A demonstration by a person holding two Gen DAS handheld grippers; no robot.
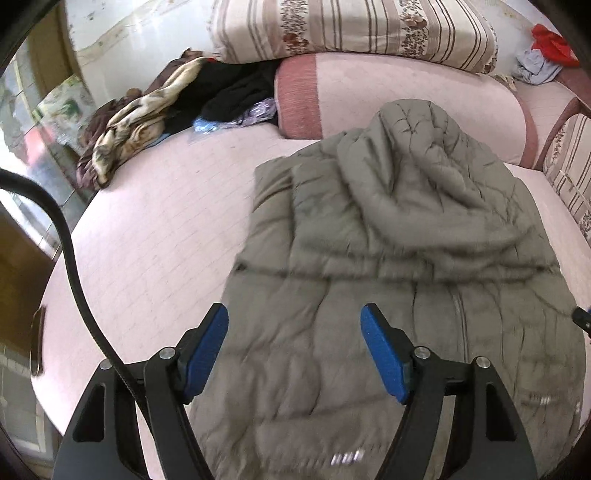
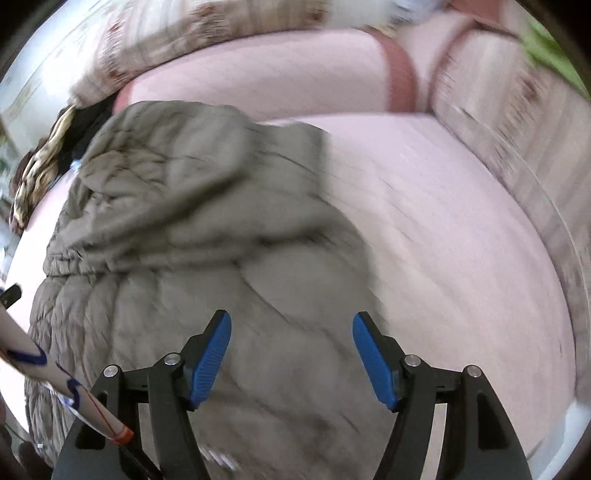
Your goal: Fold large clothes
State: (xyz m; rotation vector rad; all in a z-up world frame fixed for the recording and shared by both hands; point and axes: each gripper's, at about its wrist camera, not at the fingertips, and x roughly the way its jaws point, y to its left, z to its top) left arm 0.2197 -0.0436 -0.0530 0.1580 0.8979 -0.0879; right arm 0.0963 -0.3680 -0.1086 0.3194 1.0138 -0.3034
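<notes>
- My left tongs were apart, holding nothing, above the coat.
- My right tongs were apart too, empty.
- The big grey coat lay on the pink bed, its hood near the back edge.

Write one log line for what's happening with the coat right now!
step: fold coat | coat: flat on bed, hood up top | left tool: open, empty, above coat | right tool: open, empty, above coat

Pink bedspread, striped floral cushion, pink bolster, crumpled brown blanket, red cloth
</notes>
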